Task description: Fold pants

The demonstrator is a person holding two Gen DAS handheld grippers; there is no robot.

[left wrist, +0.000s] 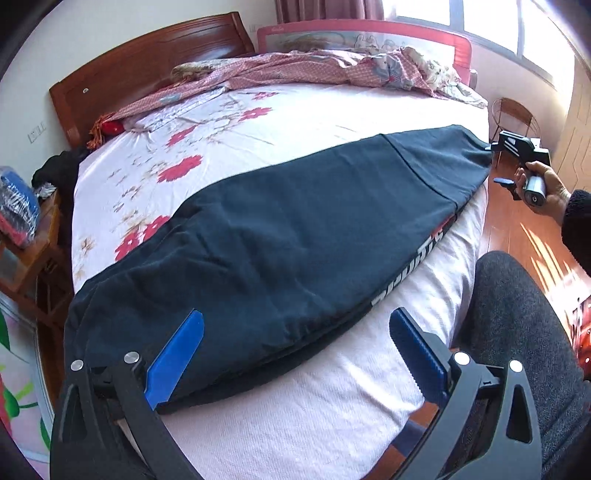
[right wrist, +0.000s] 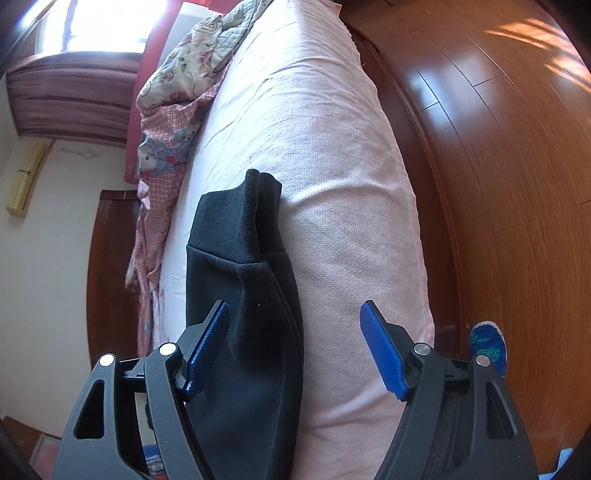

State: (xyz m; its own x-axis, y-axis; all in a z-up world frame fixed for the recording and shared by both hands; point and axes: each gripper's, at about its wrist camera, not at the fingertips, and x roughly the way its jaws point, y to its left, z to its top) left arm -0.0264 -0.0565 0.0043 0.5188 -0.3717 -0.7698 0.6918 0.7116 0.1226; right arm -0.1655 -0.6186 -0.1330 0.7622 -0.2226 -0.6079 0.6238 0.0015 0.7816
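Note:
Dark navy pants (left wrist: pixel 295 236) lie folded lengthwise along the near edge of the bed, with white lettering on the lower leg (left wrist: pixel 410 269). My left gripper (left wrist: pixel 295 328) is open, its blue fingers either side of the near end of the pants, holding nothing. My right gripper (left wrist: pixel 496 164) shows at the far end, held in a hand, beside the ribbed end of the pants. In the right wrist view the right gripper (right wrist: pixel 295 325) is open over the pants' ribbed end (right wrist: pixel 240 229) at the mattress edge, and grips nothing.
The bed has a floral sheet (left wrist: pixel 207 122) and a pink mattress cover (right wrist: pixel 332 147). A crumpled pink quilt (left wrist: pixel 314 66) lies at the far side by a red bed rail (left wrist: pixel 362 33). A wooden headboard (left wrist: pixel 140 62), a side table (left wrist: pixel 33 251) and wooden floor (right wrist: pixel 498 147) surround it.

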